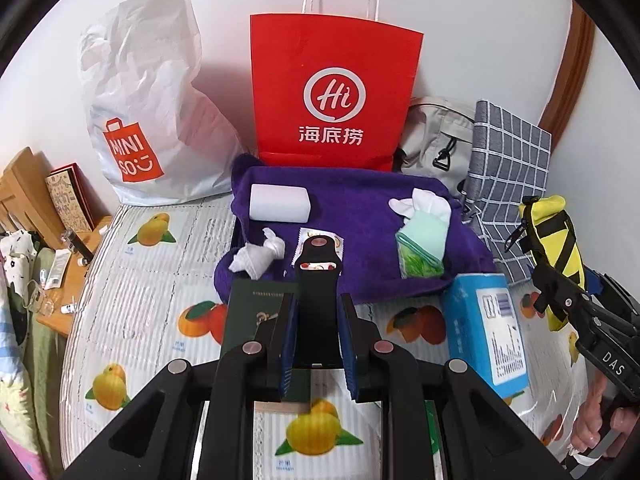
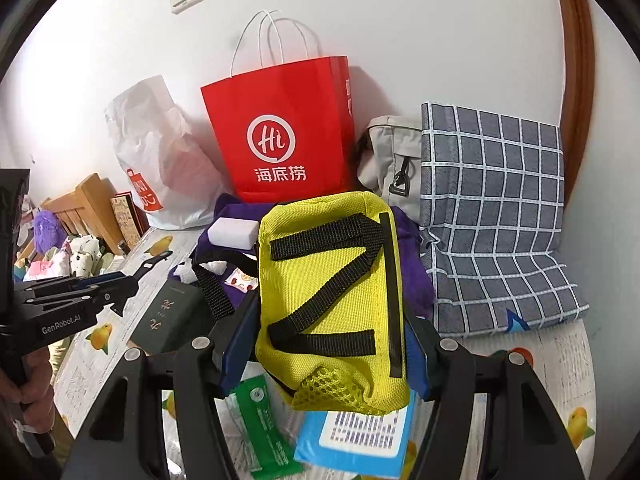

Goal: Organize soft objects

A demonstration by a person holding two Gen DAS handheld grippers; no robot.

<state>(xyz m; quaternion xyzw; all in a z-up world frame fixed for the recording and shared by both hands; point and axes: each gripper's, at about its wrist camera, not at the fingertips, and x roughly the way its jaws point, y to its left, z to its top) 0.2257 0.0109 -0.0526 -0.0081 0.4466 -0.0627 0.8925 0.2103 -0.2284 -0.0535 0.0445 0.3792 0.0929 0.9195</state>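
Note:
My left gripper (image 1: pixel 317 300) is shut on a flat black strap (image 1: pixel 316 264) that sticks forward over a purple towel (image 1: pixel 360 200). On the towel lie a white foam block (image 1: pixel 280 202), a crumpled white cloth (image 1: pixel 258 258), a mint and white glove (image 1: pixel 420 220) and a small printed packet (image 1: pixel 304 238). My right gripper (image 2: pixel 332 320) is shut on a yellow pouch (image 2: pixel 360 304) with black webbing, held above the bed. In the left wrist view that pouch (image 1: pixel 556 236) hangs at the right edge. The left gripper (image 2: pixel 132 276) shows at the left of the right wrist view.
A red paper bag (image 1: pixel 332 92), a white plastic shopping bag (image 1: pixel 148 120), a beige bag (image 1: pixel 436 136) and a grey checked cushion (image 1: pixel 508 168) lean on the back wall. A dark green booklet (image 1: pixel 256 312) and a blue tissue pack (image 1: pixel 484 328) lie on the fruit-print bed cover (image 1: pixel 152 280).

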